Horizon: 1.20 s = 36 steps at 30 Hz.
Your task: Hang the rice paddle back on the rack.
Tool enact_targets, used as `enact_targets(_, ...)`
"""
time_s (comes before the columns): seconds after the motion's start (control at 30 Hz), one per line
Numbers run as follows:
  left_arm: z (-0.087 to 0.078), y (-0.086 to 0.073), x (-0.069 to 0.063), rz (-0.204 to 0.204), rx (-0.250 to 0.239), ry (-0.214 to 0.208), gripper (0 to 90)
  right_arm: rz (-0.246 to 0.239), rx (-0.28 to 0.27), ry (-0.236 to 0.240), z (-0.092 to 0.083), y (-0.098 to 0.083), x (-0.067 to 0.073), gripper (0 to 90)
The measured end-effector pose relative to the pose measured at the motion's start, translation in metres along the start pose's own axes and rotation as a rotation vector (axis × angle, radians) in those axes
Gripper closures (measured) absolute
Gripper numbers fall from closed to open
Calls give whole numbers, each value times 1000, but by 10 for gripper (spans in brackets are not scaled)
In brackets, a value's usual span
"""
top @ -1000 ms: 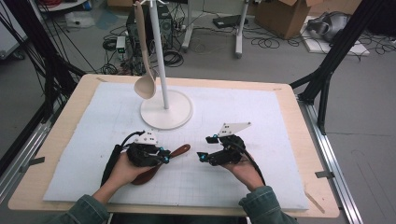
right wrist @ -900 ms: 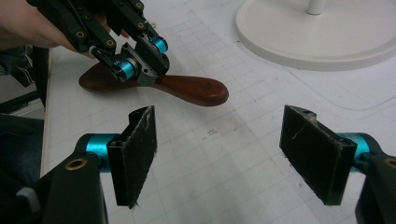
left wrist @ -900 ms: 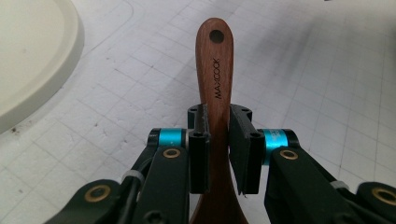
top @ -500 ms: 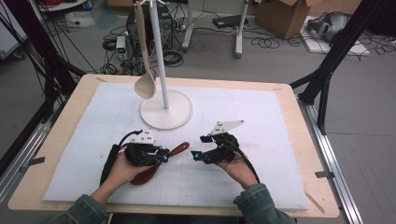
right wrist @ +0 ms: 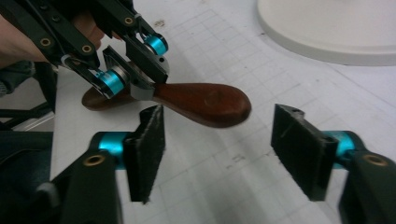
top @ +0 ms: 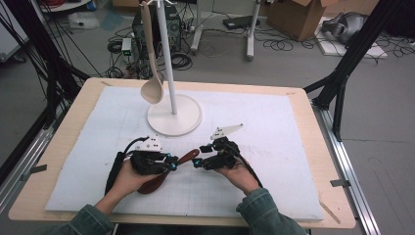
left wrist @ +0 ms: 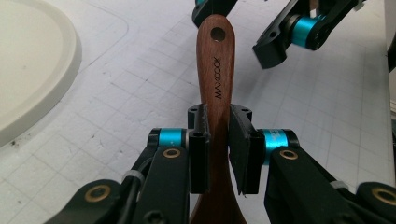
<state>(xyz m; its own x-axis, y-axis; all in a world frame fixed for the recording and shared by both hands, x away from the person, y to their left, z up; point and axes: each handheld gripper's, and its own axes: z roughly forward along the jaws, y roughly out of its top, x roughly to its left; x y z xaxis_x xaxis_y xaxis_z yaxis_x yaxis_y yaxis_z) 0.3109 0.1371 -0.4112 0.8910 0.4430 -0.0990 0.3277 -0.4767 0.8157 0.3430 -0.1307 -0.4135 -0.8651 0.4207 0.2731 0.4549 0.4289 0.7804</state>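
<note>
L gripper [top: 172, 164] sits at approx 7 o'clock of the white mat [top: 274, 122], low-left of centre in the high view. Its jaws are clamped on the dark wooden spoon [top: 164, 174] partway along the handle; in the left gripper view both pads [left wrist: 198, 154] press the handle's sides, and the handle end w/ its hang hole points to 12 o'clock, away from the camera. The spoon's bowl end lies under the L hand [top: 128, 177], towards 7 o'clock, and the handle tip pokes out at approx 2 o'clock towards the R gripper [top: 195, 163].

R gripper is just beside that tip, at 3 o'clock of the L one. Its jaws have just been closing but stand apart, gripping nothing: in the right gripper view the handle's rounded end [right wrist: 205, 103] hangs between and a bit beyond the two pads, touching neither.

White stand [top: 173, 115] w/ round base sits at 12 o'clock of both grippers, well apart. A pale ladle [top: 151, 73] hangs from it, bowl down, at 10 o'clock of the base.
</note>
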Motion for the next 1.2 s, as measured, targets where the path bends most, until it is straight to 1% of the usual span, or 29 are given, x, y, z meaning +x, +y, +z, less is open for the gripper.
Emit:
enact_targets(0.07, 0, 1, -1, 0, -4, -5, 781, 10, 7, 17, 2, 1, 1, 414)
enact_targets(0.2, 0, 3, -3, 7, -10, -6, 781, 23, 1, 46, 2, 1, 2, 482)
enact_targets(0.27, 0, 3, -3, 11, -10, -10, 780, 26, 0, 48, 1, 1, 2, 502)
enact_targets(0.3, 0, 3, -3, 9, -11, -13, 780, 37, -1, 47, 0, 1, 2, 516)
enact_targets(0.43, 0, 2, -2, -4, -10, -33, 775, 33, -5, 40, -2, 2, 1, 569)
enact_targets(0.5, 0, 2, -1, -10, 4, -43, 768, 42, -8, 49, -2, 2, 1, 578)
enact_targets(0.57, 2, 0, 0, -18, 14, -56, 758, 42, -14, 53, -3, 2, 1, 587)
enact_targets(0.6, 2, 0, 1, -19, 13, -60, 754, 45, -16, 59, -3, 2, 2, 590)
enact_targets(0.77, 3, 0, 1, -31, 23, -86, 734, 31, -38, 87, -5, 3, 3, 616)
enact_targets(0.8, 3, 1, 1, -35, 22, -88, 734, 30, -37, 93, -5, 4, 4, 620)
enact_targets(0.87, 2, 3, 1, -28, 22, -94, 744, 20, -44, 94, -6, 5, 5, 624)
enact_targets(0.93, 0, 5, 1, -25, 20, -92, 750, 27, -55, 98, -7, 7, 7, 630)
enact_targets(1.07, -4, 11, 1, -24, 6, -95, 755, 34, -103, 114, -12, 11, 9, 636)
enact_targets(1.2, -6, 15, 0, -26, -17, -102, 757, 36, -129, 114, -16, 16, 12, 617)
